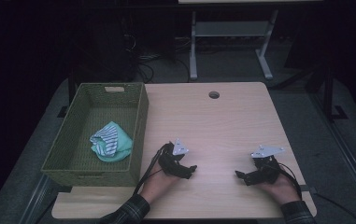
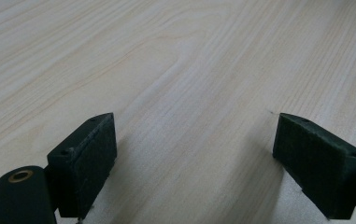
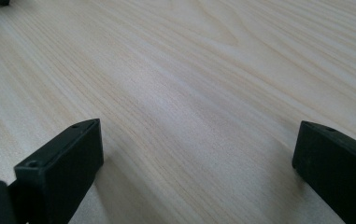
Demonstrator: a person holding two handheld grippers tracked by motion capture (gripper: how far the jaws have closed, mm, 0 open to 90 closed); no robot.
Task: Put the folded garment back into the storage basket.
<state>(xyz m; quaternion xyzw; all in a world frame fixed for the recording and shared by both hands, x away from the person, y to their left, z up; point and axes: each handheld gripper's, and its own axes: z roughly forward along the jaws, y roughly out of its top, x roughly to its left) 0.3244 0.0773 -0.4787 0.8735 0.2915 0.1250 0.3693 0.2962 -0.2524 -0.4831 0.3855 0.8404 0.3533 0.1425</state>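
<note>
Grippers — left gripper [image 1: 190,171], right gripper [image 1: 239,176] — spread-fingered, well inside table [image 1: 222,121] edges.

Bare worktop [image 1: 213,135] lay ahead of both my grippers, and I had free passage forward and between my left gripper [image 1: 188,171] and right gripper [image 1: 241,176], whose jaws stood wide apart with nothing between them. The green woven basket [image 1: 138,135] walled off the left side, its tall rim just beside my left hand [image 1: 159,184].
</note>
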